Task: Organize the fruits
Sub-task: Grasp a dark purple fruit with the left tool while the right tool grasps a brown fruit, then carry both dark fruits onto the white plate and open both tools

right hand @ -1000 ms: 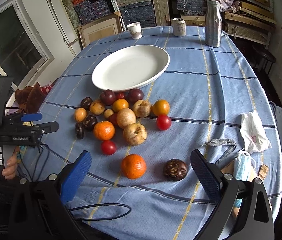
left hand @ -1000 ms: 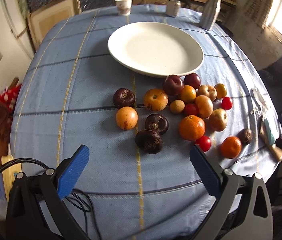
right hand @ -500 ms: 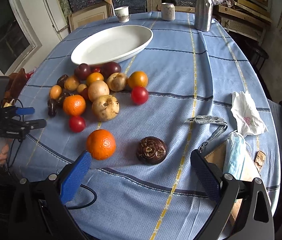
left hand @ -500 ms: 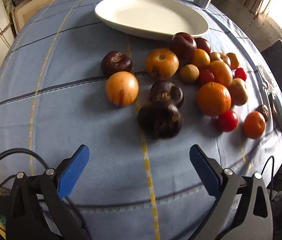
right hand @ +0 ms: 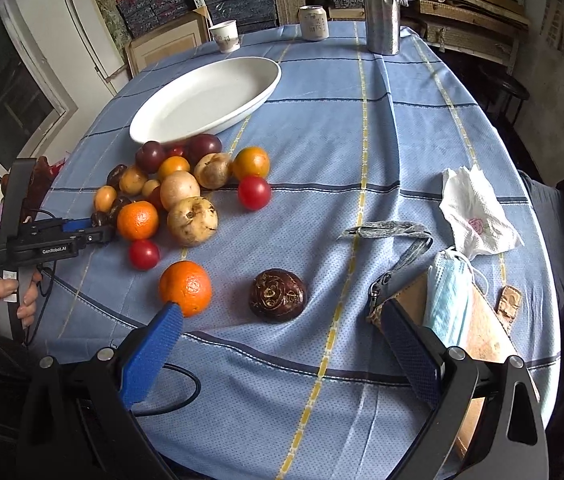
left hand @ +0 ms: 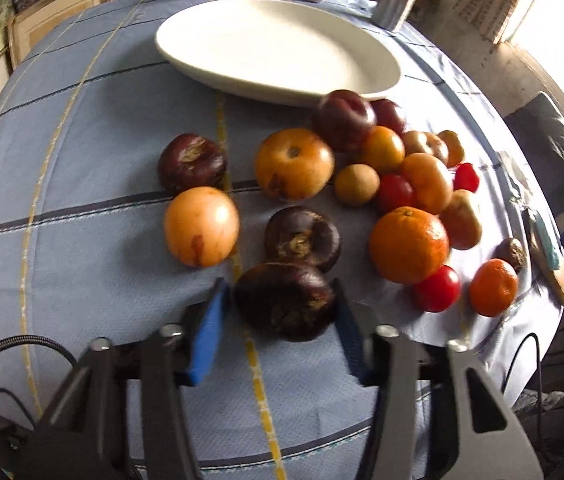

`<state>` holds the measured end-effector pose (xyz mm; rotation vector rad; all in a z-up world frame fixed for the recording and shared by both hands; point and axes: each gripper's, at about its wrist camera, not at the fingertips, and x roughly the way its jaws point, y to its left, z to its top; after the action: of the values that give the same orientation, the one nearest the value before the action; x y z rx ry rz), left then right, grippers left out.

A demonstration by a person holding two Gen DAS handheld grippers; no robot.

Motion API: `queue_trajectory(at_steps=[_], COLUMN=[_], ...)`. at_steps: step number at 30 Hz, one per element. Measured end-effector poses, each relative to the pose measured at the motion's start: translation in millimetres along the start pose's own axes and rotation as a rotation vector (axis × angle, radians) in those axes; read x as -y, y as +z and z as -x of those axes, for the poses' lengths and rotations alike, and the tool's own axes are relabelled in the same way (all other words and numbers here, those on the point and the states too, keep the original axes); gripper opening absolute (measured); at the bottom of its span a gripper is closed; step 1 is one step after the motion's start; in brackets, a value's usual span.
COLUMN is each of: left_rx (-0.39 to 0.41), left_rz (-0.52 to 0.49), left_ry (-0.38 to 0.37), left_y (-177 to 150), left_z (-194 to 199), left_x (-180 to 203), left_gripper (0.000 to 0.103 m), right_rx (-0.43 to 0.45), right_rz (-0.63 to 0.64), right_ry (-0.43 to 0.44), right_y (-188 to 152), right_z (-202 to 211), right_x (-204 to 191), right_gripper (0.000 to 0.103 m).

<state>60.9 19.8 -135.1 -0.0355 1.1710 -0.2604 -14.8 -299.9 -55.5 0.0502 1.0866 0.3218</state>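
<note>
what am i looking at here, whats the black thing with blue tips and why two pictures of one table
No robot here: a person holds a hand-held gripper in each hand, and each carries a wide-angle camera looking along its two blue-padded fingers. So each picture is one gripper's own view.

The left gripper is closing its jaws around a dark purple fruit; the blue pads sit at its sides, but a firm grip isn't clear yet. From the right camera you see that tool and the hand holding it.

The right gripper is open and empty, above a dark wrinkled fruit and an orange.

On the blue tablecloth: an empty white plate, a heap of fruit, and a face mask.
</note>
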Motion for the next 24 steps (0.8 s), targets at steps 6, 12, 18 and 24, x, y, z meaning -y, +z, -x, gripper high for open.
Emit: queue_trajectory(at_steps=[6,12,18,24], left_rx=[-0.008,0.001,0.014,0.014], left_rz=[-0.009,0.010,0.020,0.028], left_ry=[-0.002,0.013,0.032,0.034], left_y=[-14,-22,-29,-30], left_z=[8,24,37,38], left_x=[8,2,-3,-7], left_gripper=[0.046,0.046,0.046,0.046], right_rx=[-0.006,-0.062,-0.112,-0.109], right_rz=[-0.002,0.013,0.094,0.163], right_ry=[0.049,0.062,0.033,-0.011], right_y=[4,7,6,4], right_z=[-10,-38,-60,-66], right_x=[-1,0,-9,-19], right_gripper=[0.100,0.085,0.049,0.044])
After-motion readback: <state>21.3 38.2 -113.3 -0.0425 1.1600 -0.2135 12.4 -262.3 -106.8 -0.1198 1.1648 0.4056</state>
